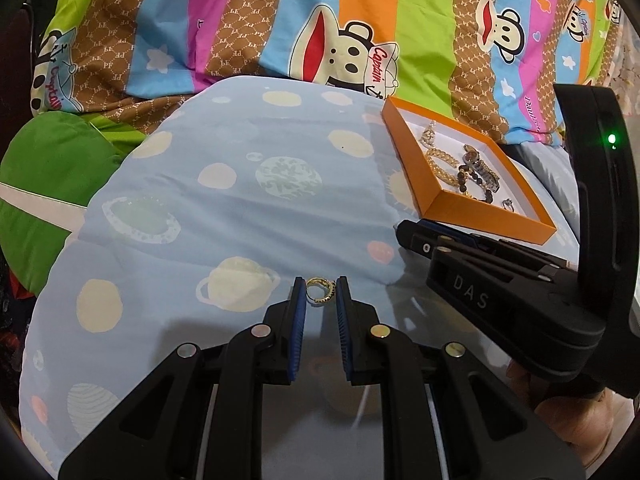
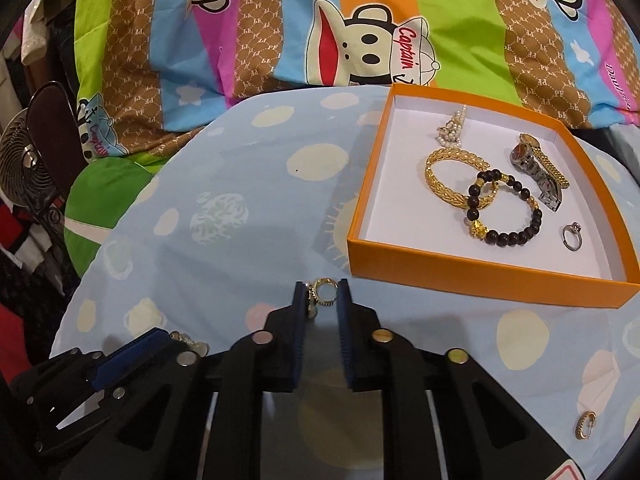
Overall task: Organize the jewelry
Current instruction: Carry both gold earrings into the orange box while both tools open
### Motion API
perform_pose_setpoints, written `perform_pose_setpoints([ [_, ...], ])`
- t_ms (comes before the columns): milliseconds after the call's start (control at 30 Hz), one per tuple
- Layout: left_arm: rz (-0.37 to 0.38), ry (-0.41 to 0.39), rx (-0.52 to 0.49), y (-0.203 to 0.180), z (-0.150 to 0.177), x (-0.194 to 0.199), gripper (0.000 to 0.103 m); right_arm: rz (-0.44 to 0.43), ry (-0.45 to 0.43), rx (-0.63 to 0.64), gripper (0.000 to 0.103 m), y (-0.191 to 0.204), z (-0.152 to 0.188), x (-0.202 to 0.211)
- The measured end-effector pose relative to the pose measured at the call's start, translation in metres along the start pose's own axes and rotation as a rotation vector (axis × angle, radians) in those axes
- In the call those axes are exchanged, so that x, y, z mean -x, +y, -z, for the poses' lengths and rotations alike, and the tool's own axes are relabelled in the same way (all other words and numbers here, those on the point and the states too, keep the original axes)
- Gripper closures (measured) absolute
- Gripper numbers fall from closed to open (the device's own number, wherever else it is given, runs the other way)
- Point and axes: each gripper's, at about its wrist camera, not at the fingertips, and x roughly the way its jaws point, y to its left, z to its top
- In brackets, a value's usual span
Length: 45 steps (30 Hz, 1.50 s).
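My left gripper is shut on a small gold hoop earring, held between its blue pads over the blue planet-print cloth. My right gripper is shut on a gold ring with a dangling charm. The orange box lies ahead and right of it, holding a gold bangle, a dark bead bracelet, a watch, a pearl piece and a silver ring. Another gold earring lies on the cloth at lower right. The box also shows in the left wrist view.
The right gripper's black body sits close at the left gripper's right side. The left gripper shows at lower left in the right wrist view. A striped monkey-print blanket lies behind, a green cushion at left, a small fan far left.
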Motion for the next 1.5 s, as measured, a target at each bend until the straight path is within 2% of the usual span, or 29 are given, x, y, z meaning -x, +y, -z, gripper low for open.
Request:
perform_pose_setpoints([
  [267,0.001,-0.004,-0.015,-0.003,0.001,0.001,0.088,-0.031,-0.024,-0.033,0.093,-0.011,0.011,0.02],
  [533,0.047,-0.003,-0.035,-0.017,-0.007,0.008,0.088,-0.018,-0.106,-0.085,0.093,-0.047,0.024,0.079],
  [633,0.082,-0.035,-0.069,-0.035,-0.023,0.017,0.088,0.012,-0.144,-0.093,0.093,-0.067,0.015,0.098],
  [800,0.149,-0.105,-0.138,-0.077,-0.07,0.022,0.088,0.036,-0.199,-0.12,0.093,-0.101,-0.014,0.113],
  [867,0.171,-0.122,-0.167,-0.094,-0.091,0.016,0.088,0.023,-0.204,-0.138,0.093,-0.116,-0.033,0.108],
  [967,0.156,-0.144,-0.205,-0.116,-0.117,-0.002,0.088,0.006,-0.191,-0.149,0.093,-0.13,-0.058,0.093],
  [1133,0.147,-0.08,-0.197,-0.132,-0.153,-0.057,0.088,0.001,-0.154,-0.163,0.093,-0.149,-0.098,0.055],
  [1300,0.137,-0.022,-0.165,-0.13,-0.18,-0.105,0.088,-0.026,-0.098,-0.198,0.093,-0.168,-0.129,0.013],
  [1500,0.122,0.041,-0.133,-0.124,-0.194,-0.142,0.088,-0.062,0.013,-0.201,0.093,-0.17,-0.142,-0.036],
])
